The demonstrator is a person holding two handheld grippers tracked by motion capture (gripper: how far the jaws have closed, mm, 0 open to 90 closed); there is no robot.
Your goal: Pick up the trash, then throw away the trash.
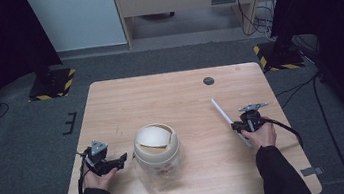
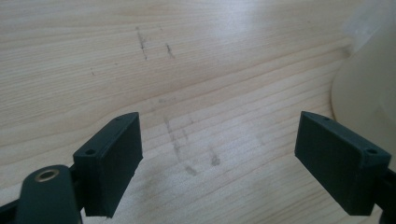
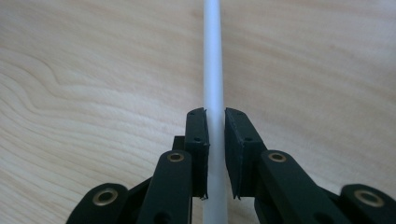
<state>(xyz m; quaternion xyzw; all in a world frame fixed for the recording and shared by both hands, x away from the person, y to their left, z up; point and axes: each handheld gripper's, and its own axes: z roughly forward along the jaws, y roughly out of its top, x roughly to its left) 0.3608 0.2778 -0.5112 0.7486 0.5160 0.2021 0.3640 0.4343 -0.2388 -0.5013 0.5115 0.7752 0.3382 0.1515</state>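
A cream-coloured jar stands on the wooden table near its front, with a curved white piece resting in its open mouth. Its pale side shows at the right edge of the left gripper view, jar. My left gripper is open just left of the jar, jaws wide apart over bare wood, left gripper. A long white rod lies on the table at the right. My right gripper is shut on the white rod, which runs straight ahead between the jaws, right gripper.
A clear plastic sheet or bag lies under and in front of the jar. A small dark round hole marks the table's far side. Grey carpet surrounds the table; black stands with striped bases sit at the far corners.
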